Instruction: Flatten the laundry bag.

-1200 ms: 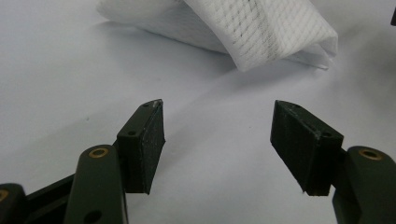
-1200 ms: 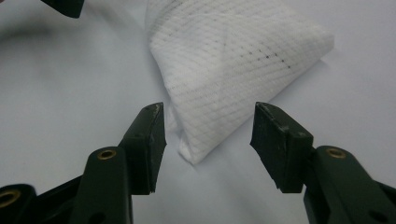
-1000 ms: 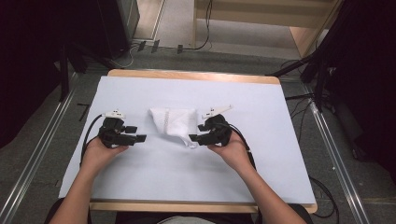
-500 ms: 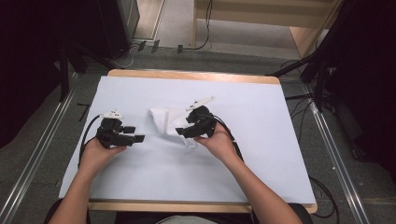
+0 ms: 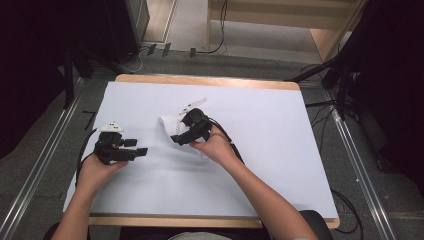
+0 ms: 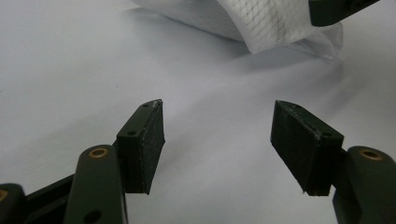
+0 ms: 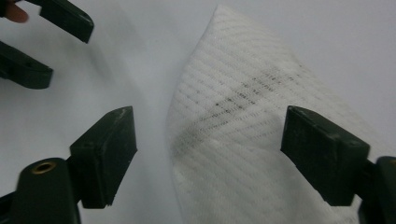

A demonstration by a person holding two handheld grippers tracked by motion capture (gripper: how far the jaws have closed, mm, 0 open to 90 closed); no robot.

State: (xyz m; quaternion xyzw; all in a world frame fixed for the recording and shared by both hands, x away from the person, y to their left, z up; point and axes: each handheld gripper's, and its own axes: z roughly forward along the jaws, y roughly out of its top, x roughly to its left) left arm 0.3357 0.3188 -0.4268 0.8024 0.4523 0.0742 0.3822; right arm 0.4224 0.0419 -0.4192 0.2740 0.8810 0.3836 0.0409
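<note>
White cloth (image 7: 261, 140) lies between the gaping right gripper's (image 7: 208, 140) jaws, its grey smudges plain there; the left gripper (image 6: 217, 144), also gaping, faces it from nearby.

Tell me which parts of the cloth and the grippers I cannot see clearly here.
- Cloth, high view: the right gripper and hand cover most of it.
- Cloth, right gripper view: cut off by the bottom edge.
- Cloth, left gripper view: cut off by the top edge.
- Left gripper, high view: jaws too small to judge.
</note>
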